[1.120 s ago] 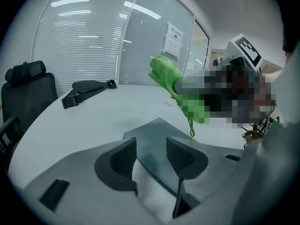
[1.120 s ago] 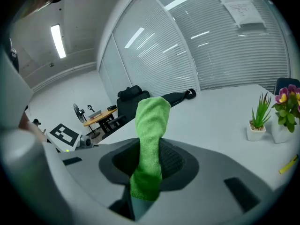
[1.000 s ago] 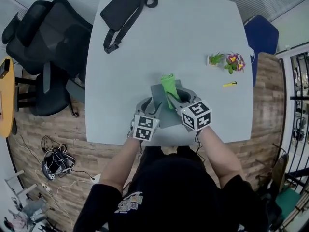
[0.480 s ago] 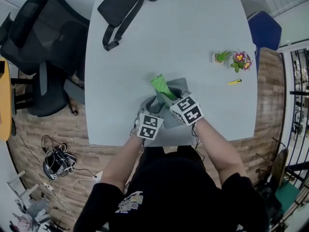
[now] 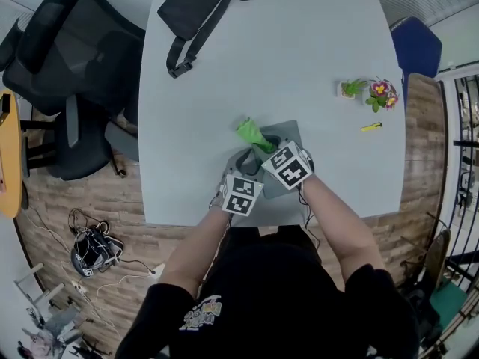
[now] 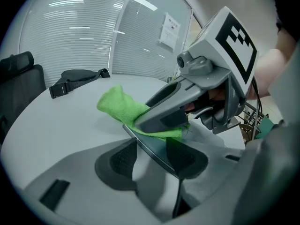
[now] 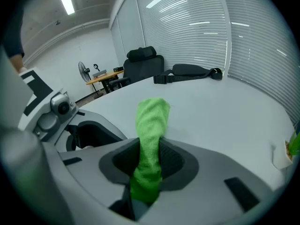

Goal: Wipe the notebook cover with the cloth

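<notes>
A grey notebook lies near the table's front edge. My left gripper is shut on its near-left edge; in the left gripper view the thin dark cover runs between the two pads of that gripper. A bright green cloth is bunched in my right gripper, which is shut on it. The cloth rests on the notebook's left part, with its free end sticking out past the jaws. In the right gripper view the cloth stands up from between the pads of that gripper.
On the white table a black bag with a strap lies at the far left. Two small potted plants and a yellow item sit at the right. A black office chair stands left of the table.
My right gripper has slid left across the notebook cover, taking the green cloth with it. The left gripper has kept its hold on the notebook's edge.
</notes>
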A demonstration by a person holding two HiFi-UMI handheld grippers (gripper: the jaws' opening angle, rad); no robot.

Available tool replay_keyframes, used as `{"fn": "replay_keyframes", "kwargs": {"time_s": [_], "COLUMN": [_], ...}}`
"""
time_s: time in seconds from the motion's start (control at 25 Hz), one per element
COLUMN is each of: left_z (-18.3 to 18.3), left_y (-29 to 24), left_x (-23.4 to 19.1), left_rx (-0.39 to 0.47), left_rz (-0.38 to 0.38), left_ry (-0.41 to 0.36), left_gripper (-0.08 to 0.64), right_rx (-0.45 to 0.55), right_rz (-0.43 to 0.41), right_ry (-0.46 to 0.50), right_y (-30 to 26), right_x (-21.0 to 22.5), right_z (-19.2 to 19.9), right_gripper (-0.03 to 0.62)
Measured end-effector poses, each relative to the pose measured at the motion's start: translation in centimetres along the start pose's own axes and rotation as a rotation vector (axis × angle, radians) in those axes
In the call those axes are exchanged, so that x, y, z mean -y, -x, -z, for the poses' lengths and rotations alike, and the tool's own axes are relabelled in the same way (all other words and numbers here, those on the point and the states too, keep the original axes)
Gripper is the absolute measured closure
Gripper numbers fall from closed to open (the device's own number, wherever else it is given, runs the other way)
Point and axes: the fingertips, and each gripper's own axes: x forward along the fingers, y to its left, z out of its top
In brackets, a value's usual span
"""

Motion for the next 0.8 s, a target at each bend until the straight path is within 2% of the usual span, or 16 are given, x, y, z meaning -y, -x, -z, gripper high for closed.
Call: {"fn": "replay_keyframes", "kwargs": {"time_s": [0.24,0.48,0.8], "left_z": [0.0,0.2,0.0], "left_y": [0.0,-0.1,-0.1], "left_x": [-0.2,-0.2,-0.4], "left_rx": [0.001,0.003,0.017], "left_rz": [0.000,0.000,-0.003], "left_ry": [0.000,-0.001,-0.011], "left_gripper": [0.371,0.371,0.371], "right_rx": [-0.021,-0.007,0.016], "right_rz": [0.013,0.012,0.076], "right_ry": [0.036,0.012,-0.059], "right_y": [-0.6,-0.5,0.5], "right_x": [0.1,0.4,2.9], "right_z": [0.2,0.3,1.3], "right_gripper": [0.480,0.480,0.480]}}
